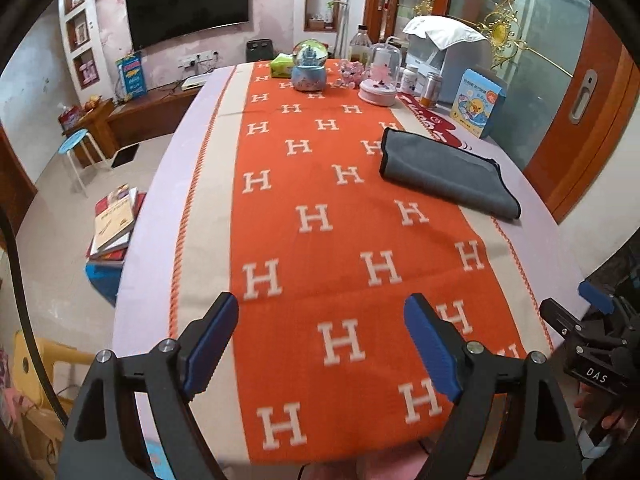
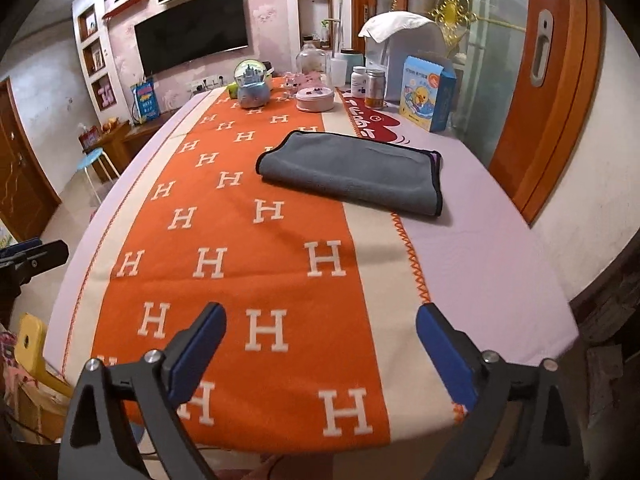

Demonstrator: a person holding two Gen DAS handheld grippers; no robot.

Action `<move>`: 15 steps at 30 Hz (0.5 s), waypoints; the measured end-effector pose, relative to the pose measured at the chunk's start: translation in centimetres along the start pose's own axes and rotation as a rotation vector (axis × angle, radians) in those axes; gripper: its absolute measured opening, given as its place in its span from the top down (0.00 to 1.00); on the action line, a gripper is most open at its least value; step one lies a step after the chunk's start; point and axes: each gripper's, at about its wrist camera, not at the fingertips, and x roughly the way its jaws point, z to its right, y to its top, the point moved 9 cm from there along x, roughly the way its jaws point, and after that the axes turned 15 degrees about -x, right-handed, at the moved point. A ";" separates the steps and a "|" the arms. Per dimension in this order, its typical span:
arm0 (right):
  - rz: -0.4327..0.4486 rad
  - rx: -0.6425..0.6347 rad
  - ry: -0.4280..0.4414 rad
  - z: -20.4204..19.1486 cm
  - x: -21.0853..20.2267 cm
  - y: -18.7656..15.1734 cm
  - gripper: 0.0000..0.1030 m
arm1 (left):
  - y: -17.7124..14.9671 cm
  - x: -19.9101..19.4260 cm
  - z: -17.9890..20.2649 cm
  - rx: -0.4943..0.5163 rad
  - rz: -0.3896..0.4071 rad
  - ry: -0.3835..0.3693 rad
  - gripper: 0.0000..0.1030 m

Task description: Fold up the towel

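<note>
A grey towel (image 1: 448, 172) with a dark trim lies folded flat on the table, partly on the orange H-pattern cloth (image 1: 320, 220). It also shows in the right wrist view (image 2: 352, 170), right of centre. My left gripper (image 1: 322, 344) is open and empty, above the near end of the table, well short of the towel. My right gripper (image 2: 320, 348) is open and empty, also above the near end. The right gripper shows at the right edge of the left wrist view (image 1: 596, 320).
The far end of the table holds a snow globe (image 1: 309, 66), a glass dome on a pink base (image 1: 380, 76), bottles (image 1: 430, 90) and a blue box (image 1: 476, 106). A wooden door (image 2: 548, 80) is on the right. A stool (image 1: 76, 148) and books (image 1: 114, 220) are left of the table.
</note>
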 end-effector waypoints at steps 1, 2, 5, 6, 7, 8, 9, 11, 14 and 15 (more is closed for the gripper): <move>-0.009 -0.011 0.002 -0.3 -0.4 0.0 0.05 | -0.3 -0.3 -0.1 -0.001 -0.003 0.008 0.18; -0.020 -0.013 0.008 -0.5 -0.7 -0.1 0.05 | -0.7 -0.8 -0.1 0.000 -0.006 0.017 0.18; -0.045 0.010 0.059 -0.8 -1.6 -0.2 0.05 | -1.4 -2.1 -0.2 0.000 0.006 0.045 0.18; -0.055 0.017 0.072 -0.8 -1.9 -0.3 0.05 | -1.4 -2.5 -0.3 -0.010 0.014 0.058 0.18; -0.068 0.018 0.080 -0.9 -2.3 -0.4 0.05 | -1.5 -2.8 -0.5 -0.023 0.020 0.072 0.18; -0.079 0.016 0.084 -0.9 -2.6 -0.5 0.05 | -1.6 -3.1 -0.6 -0.041 0.018 0.086 0.18; -0.091 0.012 0.090 -0.8 -2.9 -0.6 0.05 | -1.8 -3.5 -0.7 -0.057 0.009 0.097 0.18; -0.099 0.012 0.109 -0.6 -3.9 -0.5 0.05 | -1.9 -4.2 -0.5 -0.083 0.002 0.102 0.18; -0.091 0.011 0.125 -0.2 -5.5 -0.1 0.05 | -2.0 -5.4 0.3 -0.091 0.012 0.096 0.18; -0.089 0.012 0.131 -0.1 -5.9 0.0 0.05 | -1.9 -5.8 0.6 -0.095 0.014 0.093 0.18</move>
